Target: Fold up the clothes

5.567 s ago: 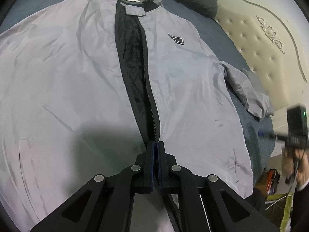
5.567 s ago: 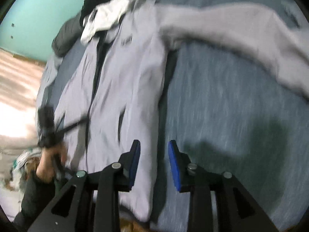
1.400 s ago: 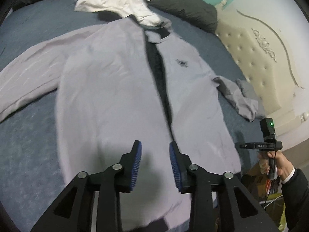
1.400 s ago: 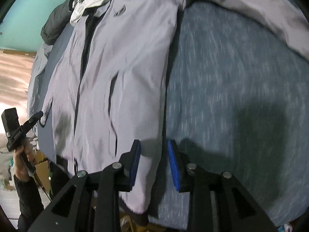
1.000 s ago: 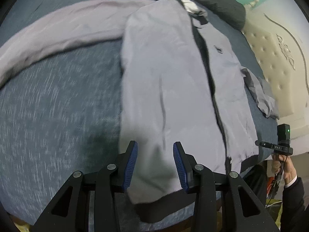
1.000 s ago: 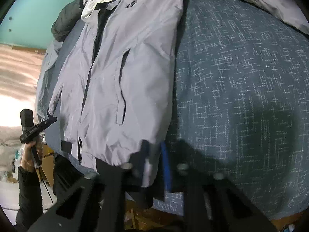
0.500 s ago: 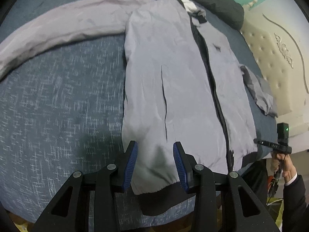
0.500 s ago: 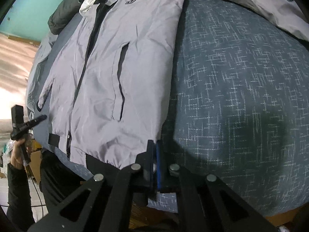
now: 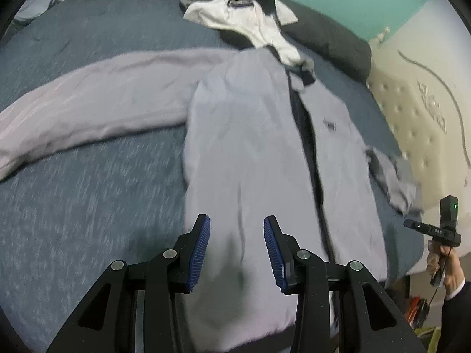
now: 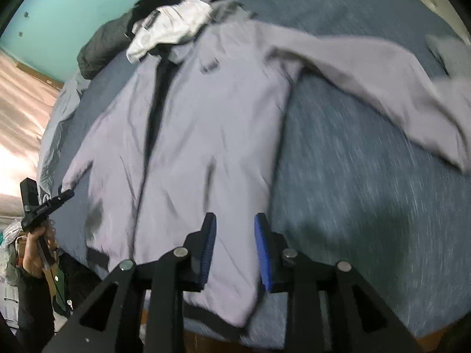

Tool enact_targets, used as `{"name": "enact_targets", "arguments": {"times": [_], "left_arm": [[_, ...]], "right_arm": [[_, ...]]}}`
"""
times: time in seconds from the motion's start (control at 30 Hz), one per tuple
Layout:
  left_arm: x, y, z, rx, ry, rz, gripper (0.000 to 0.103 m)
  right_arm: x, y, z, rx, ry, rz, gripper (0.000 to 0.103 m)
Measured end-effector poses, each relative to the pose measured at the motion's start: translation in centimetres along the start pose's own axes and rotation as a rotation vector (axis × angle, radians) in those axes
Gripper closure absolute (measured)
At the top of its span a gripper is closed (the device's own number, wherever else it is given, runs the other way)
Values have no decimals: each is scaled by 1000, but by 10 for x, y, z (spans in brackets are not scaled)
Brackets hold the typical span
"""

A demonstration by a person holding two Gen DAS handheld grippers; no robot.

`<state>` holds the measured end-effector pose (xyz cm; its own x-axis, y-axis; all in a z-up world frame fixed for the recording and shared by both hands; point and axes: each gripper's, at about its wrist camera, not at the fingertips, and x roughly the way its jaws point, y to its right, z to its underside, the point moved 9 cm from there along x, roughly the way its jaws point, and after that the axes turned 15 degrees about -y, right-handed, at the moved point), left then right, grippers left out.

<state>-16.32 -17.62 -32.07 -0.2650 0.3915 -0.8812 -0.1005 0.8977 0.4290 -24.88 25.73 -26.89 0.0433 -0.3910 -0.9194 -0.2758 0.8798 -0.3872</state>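
A light grey zip jacket (image 9: 250, 135) lies spread face up on the blue bed cover (image 9: 88, 206), with one sleeve (image 9: 88, 108) stretched out to the left. My left gripper (image 9: 236, 220) hangs open above its lower front panel, with nothing between the pads. In the right wrist view the jacket (image 10: 191, 123) runs away from me and a sleeve (image 10: 368, 67) reaches to the right. My right gripper (image 10: 235, 217) is above the hem corner with its jaws opening. The cloth lies below the fingers, and the pads are not pressing on it.
A pile of white and black clothes (image 9: 235, 14) and a dark pillow (image 9: 332, 41) lie past the collar. A cream tufted headboard (image 9: 418, 111) stands at the right. A person's hand holds a black handle (image 9: 441, 229) beside the bed; that hand and handle (image 10: 38, 203) also show in the right wrist view.
My right gripper, shut on the jacket's hem corner half a second ago, has let go and risen. The left gripper has lifted and tilted up, still open, so the clothes pile shows.
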Motion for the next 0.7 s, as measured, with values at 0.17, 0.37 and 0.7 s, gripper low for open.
{"name": "enact_targets", "arguments": {"times": [0.17,0.37,0.7], "left_arm": [[18,23,-24,24,37,20,61],[45,37,-54,54,55,18,61],[76,42,-94,75,103,42,61]], "right_arm": [[12,-40,-62,-53,19,15,74],[51,-76,-128,-101,29,77,73],[105,-100,-221,-119,44,165,65]]}}
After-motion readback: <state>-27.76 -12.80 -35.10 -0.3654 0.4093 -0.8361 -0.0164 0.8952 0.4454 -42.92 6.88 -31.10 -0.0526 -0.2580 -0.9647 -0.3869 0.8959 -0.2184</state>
